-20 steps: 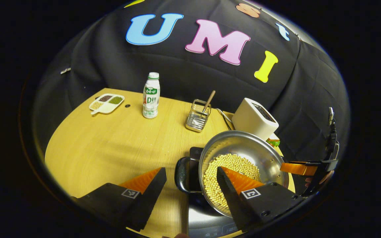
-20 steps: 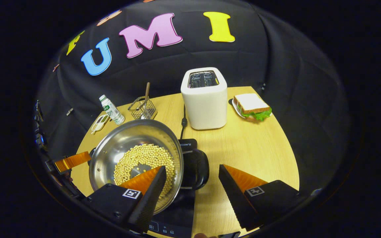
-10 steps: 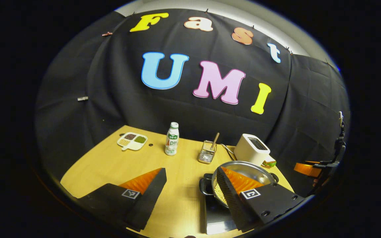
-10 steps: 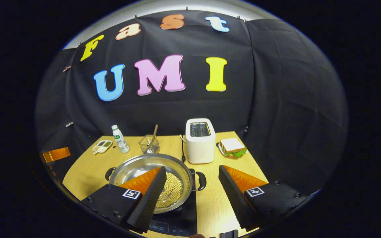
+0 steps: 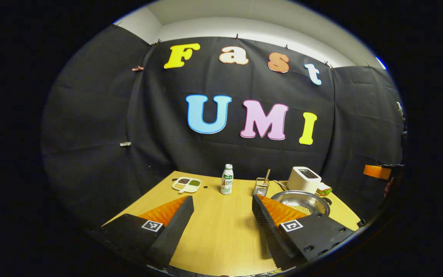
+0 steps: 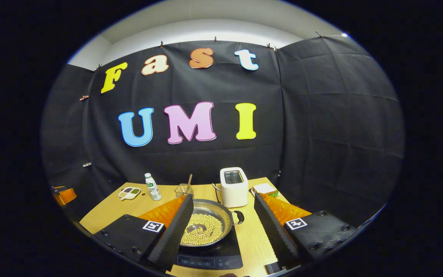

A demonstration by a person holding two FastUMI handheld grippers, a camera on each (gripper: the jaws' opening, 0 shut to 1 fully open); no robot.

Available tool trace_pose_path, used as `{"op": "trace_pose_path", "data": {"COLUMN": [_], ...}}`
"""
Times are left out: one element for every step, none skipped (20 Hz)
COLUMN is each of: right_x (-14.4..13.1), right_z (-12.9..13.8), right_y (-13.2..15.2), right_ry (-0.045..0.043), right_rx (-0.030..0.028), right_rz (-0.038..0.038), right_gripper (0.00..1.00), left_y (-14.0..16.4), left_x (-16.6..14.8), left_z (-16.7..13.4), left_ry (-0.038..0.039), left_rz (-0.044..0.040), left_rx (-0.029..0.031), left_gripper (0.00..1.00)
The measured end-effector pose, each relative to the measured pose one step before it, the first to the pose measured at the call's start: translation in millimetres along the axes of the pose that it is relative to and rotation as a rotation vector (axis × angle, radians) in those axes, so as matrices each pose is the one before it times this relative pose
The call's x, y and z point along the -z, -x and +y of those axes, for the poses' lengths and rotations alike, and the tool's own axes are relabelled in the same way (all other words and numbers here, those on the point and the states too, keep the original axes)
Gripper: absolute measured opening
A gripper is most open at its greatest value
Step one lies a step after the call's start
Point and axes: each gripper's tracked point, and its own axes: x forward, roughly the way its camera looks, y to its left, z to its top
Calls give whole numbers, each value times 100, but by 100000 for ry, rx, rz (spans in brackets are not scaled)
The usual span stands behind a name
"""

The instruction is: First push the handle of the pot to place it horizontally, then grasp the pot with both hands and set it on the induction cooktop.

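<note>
We have drawn both tongs, left (image 5: 221, 215) and right (image 6: 223, 215), back and up, gaping and empty; the shiny steel pot of beans (image 6: 206, 227) sits ahead on the black induction cooktop (image 6: 221, 257); task apparently finished.

Silver pot (image 6: 206, 221), yellow beans (image 6: 202, 231)

The right gripper's (image 6: 221, 231) left finger (image 6: 175, 229) is hiding the pot's (image 6: 210, 227) left handle and the induction cooktop's (image 6: 221, 257) left edge.
</note>
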Motion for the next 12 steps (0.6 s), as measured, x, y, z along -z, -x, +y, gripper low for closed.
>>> {"op": "trace_pose_path", "data": {"right_x": [134,221,332,481,563,630,457,357,453,329,244,204], "right_z": [139,95,267,517,363,187,402,675,752,459,482,459], "right_y": [995,1108,988,850,693,636,366,409,394,211,49,122], "right_ry": [680,509,499,599,851,848,105,-405,-547,-244,16,386], "right_rx": [97,206,-645,-1165,-760,182,-833,-1357,-1251,-723,-1090,-632], "right_rz": [-2155,-878,-319,595,754,819,610,778,683,437,286,538], "right_gripper": [98,99,98,98,98,98,99,98,98,98,99,99], "left_y": [1246,1018,1140,1062,708,775,667,455,339,341,261,179], "left_x": [42,57,300,247,205,235,305,342,706,605,502,532], "left_z": [576,436,425,533,261,-48,-265,-165,-263,-699,-995,-443], "left_ry": [-581,-476,-512,-675,-56,-115,-696,-927,-441,322,409,797], "left_rz": [-1571,-747,-256,-264,-795,-575,-368,71,897,1260,1241,1431], "left_rx": [-2487,-1996,-2277,-2490,-2152,-577,251,362,608,2300,2569,1187], "left_gripper": [95,95,95,95,95,95,95,95,95,95,95,95]}}
